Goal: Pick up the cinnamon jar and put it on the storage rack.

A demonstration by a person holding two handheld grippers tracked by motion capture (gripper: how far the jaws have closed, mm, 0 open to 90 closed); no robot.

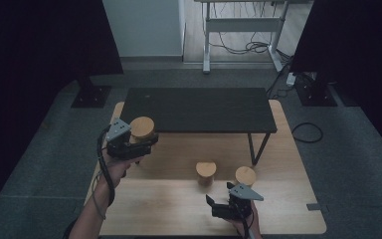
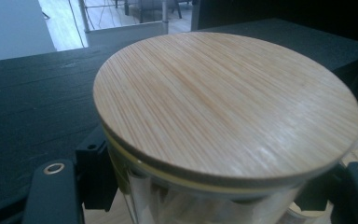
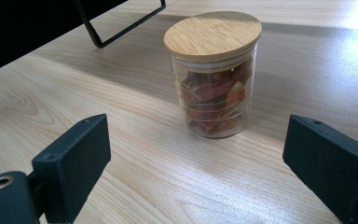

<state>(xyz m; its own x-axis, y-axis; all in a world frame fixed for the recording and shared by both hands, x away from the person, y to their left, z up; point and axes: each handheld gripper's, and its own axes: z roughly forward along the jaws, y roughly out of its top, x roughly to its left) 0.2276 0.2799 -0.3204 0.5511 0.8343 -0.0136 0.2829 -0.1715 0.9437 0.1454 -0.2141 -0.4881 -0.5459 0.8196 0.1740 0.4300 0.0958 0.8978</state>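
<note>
Three glass jars, each a clear cylinder with a round, flat bamboo lid showing fine straight grain.

Jar one (image 1: pixel 142 128): clamped in the left gripper (image 1: pixel 138 144), both black pads pressed to its glass wall just under the lid, held up at the near left corner of the black shelf (image 1: pixel 199 109). In the left gripper view its lid (image 2: pixel 223 102) is seen close, pale and striped.

Jar two (image 1: pixel 205 173): stands upright on the wooden table (image 1: pixel 169 209), mid-table, packed with reddish-orange pieces (image 3: pixel 214 98).

Jar three (image 1: pixel 245 176): just right of jar two, apart from it; contents too small to tell.

Right gripper (image 1: pixel 218 204): jaws spread wide, nothing between them, low over the table near jar two, not touching it.

Shelf: matte black top, thin metal legs.
</note>
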